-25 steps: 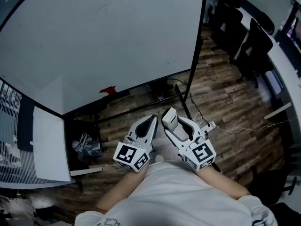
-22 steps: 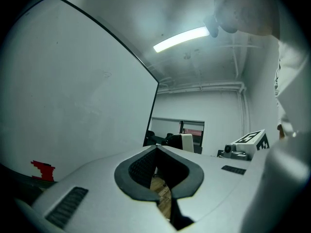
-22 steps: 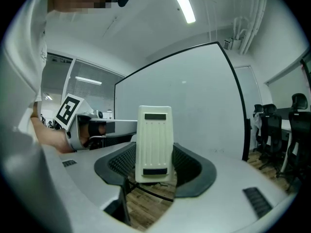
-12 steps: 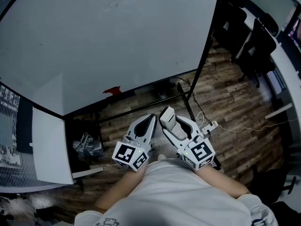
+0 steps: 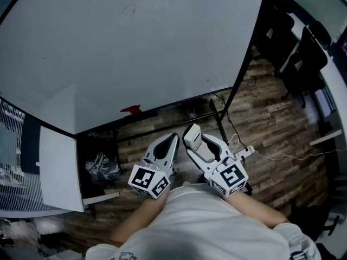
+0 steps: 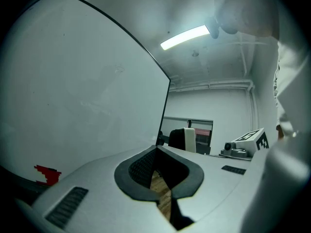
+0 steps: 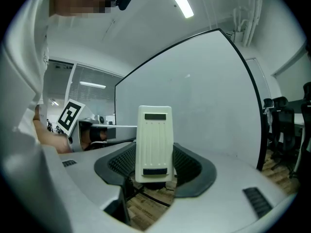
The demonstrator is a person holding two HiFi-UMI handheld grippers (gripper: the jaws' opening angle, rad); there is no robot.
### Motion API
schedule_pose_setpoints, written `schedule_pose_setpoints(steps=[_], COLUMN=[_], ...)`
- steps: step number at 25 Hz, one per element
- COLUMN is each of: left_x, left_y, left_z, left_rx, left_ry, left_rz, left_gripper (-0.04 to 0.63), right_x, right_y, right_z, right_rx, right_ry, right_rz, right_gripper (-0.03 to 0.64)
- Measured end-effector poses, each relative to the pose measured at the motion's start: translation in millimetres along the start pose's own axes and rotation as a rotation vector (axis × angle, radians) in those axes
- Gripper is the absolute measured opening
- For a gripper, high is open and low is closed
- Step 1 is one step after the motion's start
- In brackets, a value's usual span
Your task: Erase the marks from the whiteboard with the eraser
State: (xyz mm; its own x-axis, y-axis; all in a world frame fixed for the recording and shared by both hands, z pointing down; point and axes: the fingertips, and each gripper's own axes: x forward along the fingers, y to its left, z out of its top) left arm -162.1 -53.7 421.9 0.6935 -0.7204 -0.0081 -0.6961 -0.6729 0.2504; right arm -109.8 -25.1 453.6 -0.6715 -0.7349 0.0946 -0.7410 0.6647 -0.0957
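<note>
White gloss fills most of the head view: a large white whiteboard in a thin black frame [image 5: 135, 53] stands over a brown wood-plank floor [image 5: 260, 123]. Near the board's top there is a faint grey scribble [image 5: 127, 8], too pale to read. A small red object [image 5: 130, 109] sits at the board's lower edge; its kind cannot be made out.

The person in a white shirt [image 5: 211, 226] holds both tools low and close to the body, side by side, below the board's bottom edge and apart from it.

The left claw [image 5: 172, 140] is pressed together at its tips with nothing between them. In the left gripper view only floor planks show through the gap behind the meeting black pads [image 6: 141, 169].

The right claw [image 5: 199, 144] pinches a cream-white rectangular plastic eraser [image 5: 194, 134]. In the right gripper view the eraser [image 7: 154, 142] stands upright between the two ribbed black pads [image 7: 189, 166], its upper part rising clear above them, with the whiteboard [image 7: 204, 101] behind it and not touching it.

Black office chairs [image 5: 303, 64] stand to the right of the board, and a thin pale cable [image 5: 282, 155] trails across the floor near the right tool.
</note>
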Motion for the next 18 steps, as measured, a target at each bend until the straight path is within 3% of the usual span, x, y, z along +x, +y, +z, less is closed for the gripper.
schedule_pose_setpoints(steps=[12, 18], left_x=[116.2, 163.3], left_y=[18.2, 20.9], left_z=[5.6, 2.3], left_rx=[0.003, 0.012], left_ry=[0.008, 0.011], left_rz=[0.057, 0.083], left_gripper=[0.006, 0.006], right_x=[19.7, 13.3], right_y=[-121.5, -175.1], right_z=[18.6, 45.6], right_rx=[0.028, -0.071], right_ry=[-0.03, -0.079], right_rz=[0.041, 0.044], right_gripper=[0.235, 0.235])
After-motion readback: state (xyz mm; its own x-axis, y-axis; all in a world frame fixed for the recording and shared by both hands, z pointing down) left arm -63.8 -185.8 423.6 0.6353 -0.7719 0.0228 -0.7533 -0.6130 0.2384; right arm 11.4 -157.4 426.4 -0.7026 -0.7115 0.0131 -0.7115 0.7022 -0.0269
